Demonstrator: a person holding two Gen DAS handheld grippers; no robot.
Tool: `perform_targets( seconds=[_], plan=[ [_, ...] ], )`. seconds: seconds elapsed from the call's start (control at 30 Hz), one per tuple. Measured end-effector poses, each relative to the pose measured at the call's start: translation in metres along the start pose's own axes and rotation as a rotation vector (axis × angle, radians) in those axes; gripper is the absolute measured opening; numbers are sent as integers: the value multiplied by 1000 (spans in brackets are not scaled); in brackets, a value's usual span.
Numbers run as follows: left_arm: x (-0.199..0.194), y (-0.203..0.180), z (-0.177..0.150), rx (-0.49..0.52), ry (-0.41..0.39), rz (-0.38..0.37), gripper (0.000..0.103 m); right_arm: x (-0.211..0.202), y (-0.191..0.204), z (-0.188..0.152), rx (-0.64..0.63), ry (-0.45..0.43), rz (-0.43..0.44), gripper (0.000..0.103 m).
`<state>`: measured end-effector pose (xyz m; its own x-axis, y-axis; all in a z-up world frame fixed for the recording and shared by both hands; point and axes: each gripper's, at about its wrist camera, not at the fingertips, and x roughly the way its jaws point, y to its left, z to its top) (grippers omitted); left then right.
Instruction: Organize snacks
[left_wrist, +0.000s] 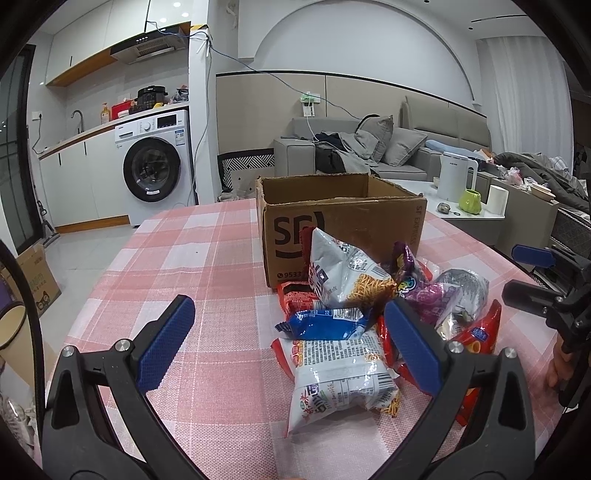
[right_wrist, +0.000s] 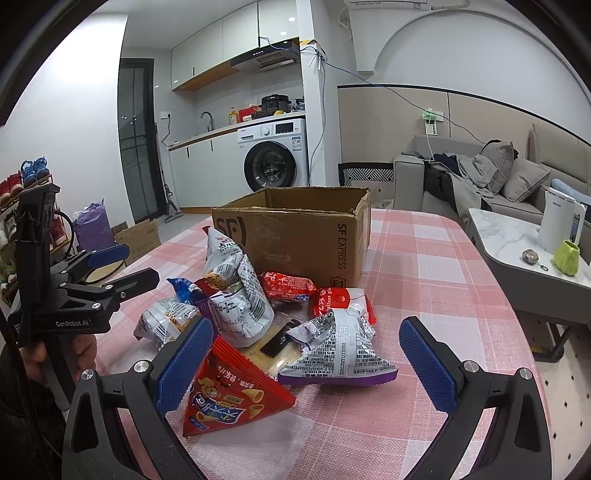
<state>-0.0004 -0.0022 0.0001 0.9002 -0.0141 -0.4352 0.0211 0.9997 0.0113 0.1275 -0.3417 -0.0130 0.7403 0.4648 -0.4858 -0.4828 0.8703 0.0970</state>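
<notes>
- We held the left gripper (left_wrist: 291, 334) low over the pink checked tablecloth (left_wrist: 177, 266), fingers spread wide, gripping nothing.
- Our right gripper (right_wrist: 306, 354) hung likewise, fingers spread, either side of a red cone-snack bag (right_wrist: 225, 398) and a purple-edged bag (right_wrist: 340, 354).
- The snack pile (left_wrist: 354, 314) lay just before the open cardboard box (right_wrist: 303, 236), its far bags touching it.
- Farther off stood a washing machine (left_wrist: 157, 168).

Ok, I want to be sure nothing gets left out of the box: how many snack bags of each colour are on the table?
Red bags: 3
White bags: 2
Purple bags: 2
Blue bags: 1
Total: 8
</notes>
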Motion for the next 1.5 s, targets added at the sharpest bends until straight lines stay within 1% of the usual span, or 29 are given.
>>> perform_targets(
  seconds=[0.43,0.8,0.87,0.93,1.17,1.3,1.4,1.5],
  plan=[
    [1,0,-1,8,-1,-9,102,-3,0,1,-4,1,-9,103],
    [-1,-5,-1,29,-2,-39,102,-3,-1,2,-4,6,-7,103],
    [-3,-7,-1,35,-8,-58,102,-3,-1,2,-3,5,-8,103],
    [-4,-8,-1,38,-12,-53,102,-2,0,2,-6,8,-10,103],
    [4,-8,0,38,24,-29,102,-3,5,1,-26,7,-25,103],
    [8,-5,0,30,42,-26,102,0,5,1,-7,36,8,103],
    [10,-5,-1,35,62,-27,102,0,4,1,-6,44,-7,103],
    [10,-8,-2,56,70,-32,102,2,0,1,16,63,2,103]
  ],
)
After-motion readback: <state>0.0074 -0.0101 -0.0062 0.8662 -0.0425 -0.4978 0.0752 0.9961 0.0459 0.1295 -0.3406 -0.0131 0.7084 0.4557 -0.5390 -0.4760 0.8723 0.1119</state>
